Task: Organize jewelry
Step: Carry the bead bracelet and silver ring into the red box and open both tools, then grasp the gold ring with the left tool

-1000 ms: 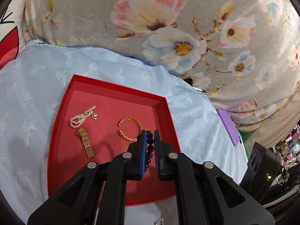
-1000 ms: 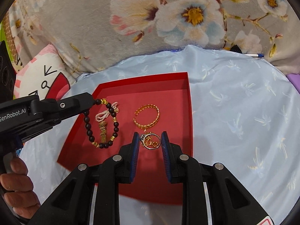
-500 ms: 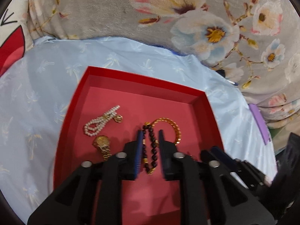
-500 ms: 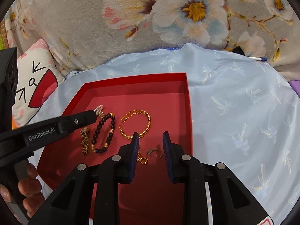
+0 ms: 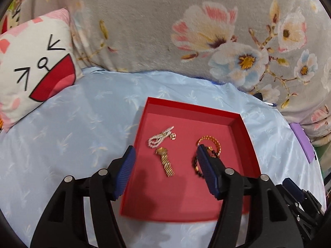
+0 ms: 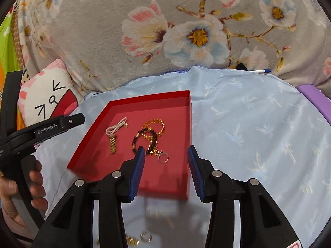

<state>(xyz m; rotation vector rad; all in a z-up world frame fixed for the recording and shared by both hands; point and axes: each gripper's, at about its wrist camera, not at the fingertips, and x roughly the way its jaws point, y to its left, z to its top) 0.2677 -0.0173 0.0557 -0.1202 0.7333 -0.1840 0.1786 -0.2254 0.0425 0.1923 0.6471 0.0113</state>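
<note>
A red tray (image 5: 192, 108) (image 6: 149, 100) lies on the blue cloth. In it lie a pearl piece (image 5: 160, 138) (image 6: 115, 126), a gold watch-like chain (image 5: 166, 162) (image 6: 112, 144), a gold bangle (image 5: 209, 140) (image 6: 155, 124), a dark bead bracelet (image 6: 142, 139) (image 5: 195, 163) and a small ring piece (image 6: 162, 156). My left gripper (image 5: 165, 161) is open and empty above the tray's near left. My right gripper (image 6: 164, 158) is open and empty above the tray's near right corner. More small gold pieces (image 6: 138, 238) lie on the cloth under it.
A floral grey blanket (image 5: 186, 31) rises behind the cloth. A cartoon-face pillow (image 5: 35, 66) lies at the left. A purple object (image 5: 302, 140) (image 6: 316, 101) and a pen (image 6: 258, 70) lie at the right. The left tool and a hand (image 6: 24, 157) show at the right wrist view's left.
Both grippers opened wide and pulled back from the tray. The left one let go of the dark bead bracelet, the right one of the ring piece; both now lie in the tray.
</note>
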